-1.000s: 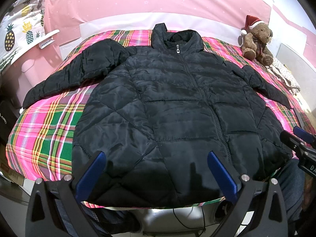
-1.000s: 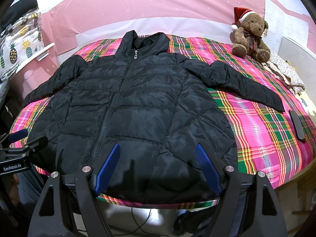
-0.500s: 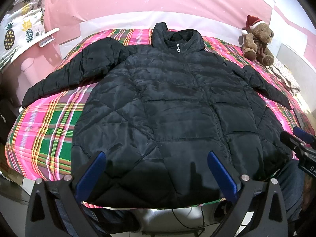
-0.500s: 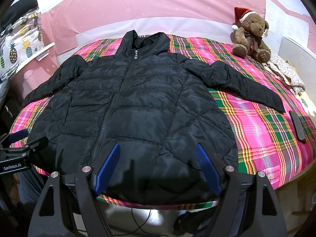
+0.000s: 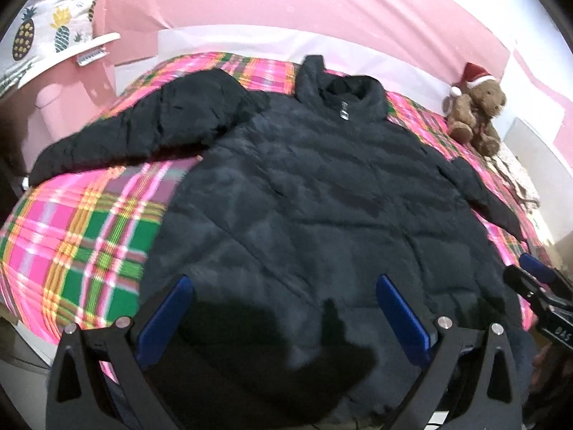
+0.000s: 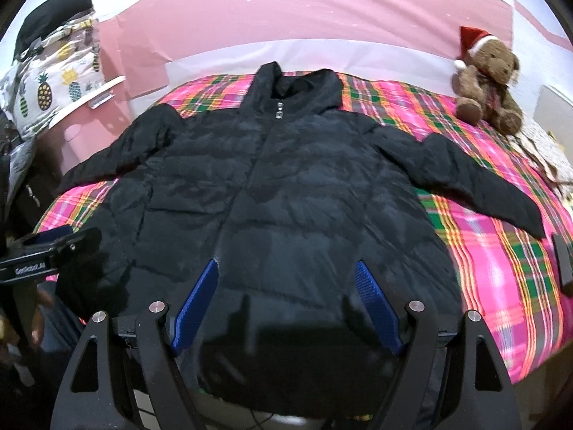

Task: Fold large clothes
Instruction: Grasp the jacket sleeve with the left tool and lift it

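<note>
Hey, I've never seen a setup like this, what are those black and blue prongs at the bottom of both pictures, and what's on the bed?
No robot here: a person holds a two-finger gripper in each hand, and each gripper carries a fisheye camera looking forward along its fingers. One picture comes from the left gripper, the other from the right gripper. The blue-padded prongs are their fingers.

Both stand open and hold nothing, hovering near the jacket's bottom hem.

On the bed's plaid cover a black puffer jacket lies flat, zipped up, sleeves spread out to both sides. A teddy bear in a Santa hat sits at the far corner, and a dark flat object, too small to identify, lies by the right edge.
</note>
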A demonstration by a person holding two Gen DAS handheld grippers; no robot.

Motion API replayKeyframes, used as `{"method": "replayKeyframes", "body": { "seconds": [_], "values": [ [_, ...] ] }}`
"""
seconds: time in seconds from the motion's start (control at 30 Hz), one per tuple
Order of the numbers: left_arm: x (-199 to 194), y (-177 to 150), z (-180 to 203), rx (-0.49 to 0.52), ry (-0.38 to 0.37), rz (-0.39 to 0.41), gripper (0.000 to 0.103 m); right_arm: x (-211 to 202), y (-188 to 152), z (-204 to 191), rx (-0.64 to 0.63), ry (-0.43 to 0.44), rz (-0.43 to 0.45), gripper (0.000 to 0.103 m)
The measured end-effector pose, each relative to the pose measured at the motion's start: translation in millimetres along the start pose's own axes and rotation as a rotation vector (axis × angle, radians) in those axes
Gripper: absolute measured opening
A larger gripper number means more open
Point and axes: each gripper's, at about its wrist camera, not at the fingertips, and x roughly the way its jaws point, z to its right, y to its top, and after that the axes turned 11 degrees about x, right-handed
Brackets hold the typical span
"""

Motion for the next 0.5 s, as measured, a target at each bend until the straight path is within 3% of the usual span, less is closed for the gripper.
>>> {"method": "replayKeyframes", "body": {
  "seconds": [0.17, 0.3, 0.5],
  "values": [
    [9, 16, -38, -0.053, 0.062, 0.018, 0.103, 17, 20, -16, -0.037, 0.056, 0.000, 0.078],
    [21, 27, -72, -0.109, 0.043, 0.025, 0.103, 36, 37, -28, -0.058, 0.097, -0.018, 0.078],
    [38, 42, -125, -0.209, 0.074, 0.041, 0.103, 63, 56, -49, -0.120, 0.084, -0.024, 0.078]
  ]
}}
